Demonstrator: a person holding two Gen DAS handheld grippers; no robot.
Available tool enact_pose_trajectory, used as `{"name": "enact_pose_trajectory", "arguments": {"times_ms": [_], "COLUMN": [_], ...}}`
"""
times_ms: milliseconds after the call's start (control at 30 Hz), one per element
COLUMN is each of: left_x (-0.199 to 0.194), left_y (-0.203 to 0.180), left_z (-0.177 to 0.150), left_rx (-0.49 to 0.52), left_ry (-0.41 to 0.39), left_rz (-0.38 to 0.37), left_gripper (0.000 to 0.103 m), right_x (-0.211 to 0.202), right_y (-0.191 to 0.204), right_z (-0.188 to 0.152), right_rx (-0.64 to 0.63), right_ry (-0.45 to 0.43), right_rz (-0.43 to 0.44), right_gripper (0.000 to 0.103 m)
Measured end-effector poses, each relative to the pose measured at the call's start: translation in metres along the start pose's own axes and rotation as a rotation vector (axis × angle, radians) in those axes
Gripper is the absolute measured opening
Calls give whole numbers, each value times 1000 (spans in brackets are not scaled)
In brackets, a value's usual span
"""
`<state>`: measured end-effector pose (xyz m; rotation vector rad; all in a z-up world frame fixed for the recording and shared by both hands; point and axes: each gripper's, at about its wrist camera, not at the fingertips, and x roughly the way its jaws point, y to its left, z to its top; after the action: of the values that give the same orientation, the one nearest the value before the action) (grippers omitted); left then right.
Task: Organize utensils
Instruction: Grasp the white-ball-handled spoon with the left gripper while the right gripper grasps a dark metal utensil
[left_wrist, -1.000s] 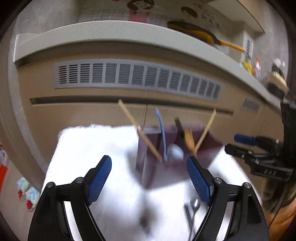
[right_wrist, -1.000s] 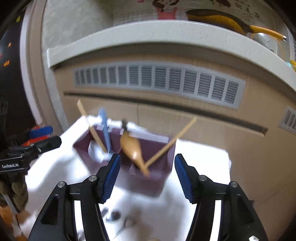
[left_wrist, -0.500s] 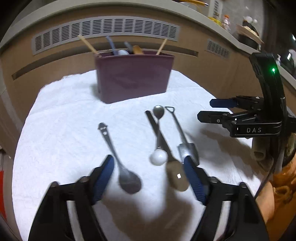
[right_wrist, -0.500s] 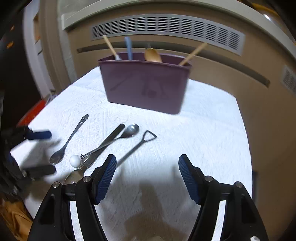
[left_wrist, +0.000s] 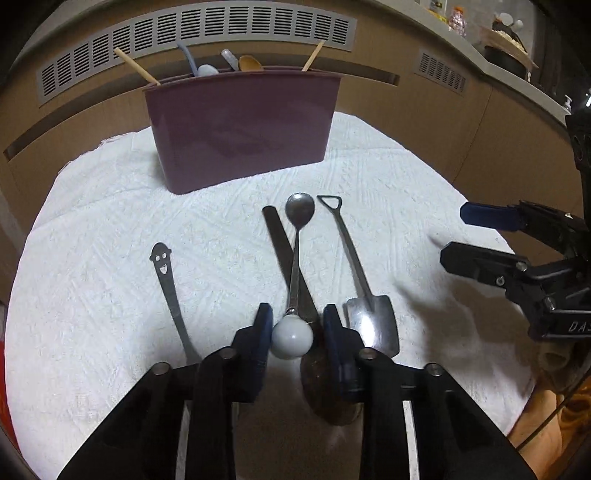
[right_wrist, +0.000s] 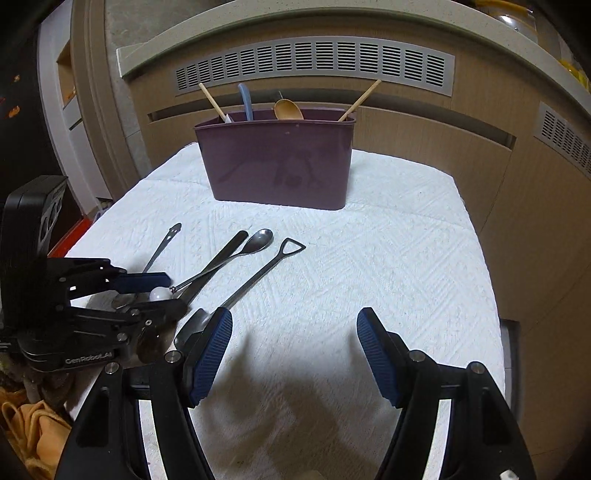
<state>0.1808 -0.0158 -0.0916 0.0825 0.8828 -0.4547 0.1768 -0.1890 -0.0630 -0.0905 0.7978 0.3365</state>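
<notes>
Several utensils lie on a white cloth: a smiley-handled spoon, a dark flat-handled spoon, a metal spoon with a white ball end and a shovel-shaped spoon. My left gripper has its jaws closing around the white ball. The left pad touches it and a thin gap shows at the right pad. My right gripper hovers open over bare cloth, right of the shovel spoon. It holds nothing. A purple holder stands at the back.
The holder contains wooden sticks, a blue utensil and a wooden spoon. Behind it rises a wooden cabinet front with a grey vent grille. The cloth's right edge drops off. An orange fabric lies at lower left.
Both grippers have come down and tilted toward the cloth, from facing the holder to hanging over the lying utensils. The left jaws have narrowed around the white ball end.
</notes>
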Motion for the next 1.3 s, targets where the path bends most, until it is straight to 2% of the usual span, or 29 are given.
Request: {"name": "enact_pose_trajectory", "arguments": {"times_ms": [100, 233, 433, 600, 633, 700, 800, 900, 967, 1233, 1267, 1300], "left_x": [-13, -47, -106, -135, -138, -146, -149, -150, -150, -144, -143, -142], "left_y": [4, 27, 56, 73, 74, 78, 84, 90, 93, 106, 106, 106], "left_z": [4, 10, 14, 17, 17, 16, 13, 7, 2, -10, -11, -11], "left_rx": [-9, -81, -126, -161, -166, -170, -181, -199, -212, -253, -255, -256], "left_ry": [-46, -131, -285, -360, -369, -386, -400, -399, -395, -374, -371, -368], "left_rz": [22, 42, 129, 163, 165, 172, 174, 163, 155, 129, 127, 126], "left_gripper": [22, 22, 22, 22, 22, 22, 22, 22, 22, 22, 22, 22], "right_x": [-1, 1, 20, 33, 35, 40, 48, 58, 68, 117, 116, 117], "right_y": [4, 7, 8, 22, 27, 42, 78, 112, 129, 150, 151, 151], "right_z": [0, 5, 20, 32, 35, 41, 50, 58, 62, 65, 64, 63], "right_rx": [-8, -17, 17, 8, -1, -37, -140, -221, -256, -281, -283, -291], "right_ry": [-1, 12, 60, 76, 79, 93, 109, 118, 130, 236, 228, 230], "right_rz": [-7, -18, -9, 3, 4, 30, 115, 188, 206, 173, 170, 165], "right_gripper": [67, 67, 67, 66, 64, 40, 30, 26, 24, 24, 24, 17]}}
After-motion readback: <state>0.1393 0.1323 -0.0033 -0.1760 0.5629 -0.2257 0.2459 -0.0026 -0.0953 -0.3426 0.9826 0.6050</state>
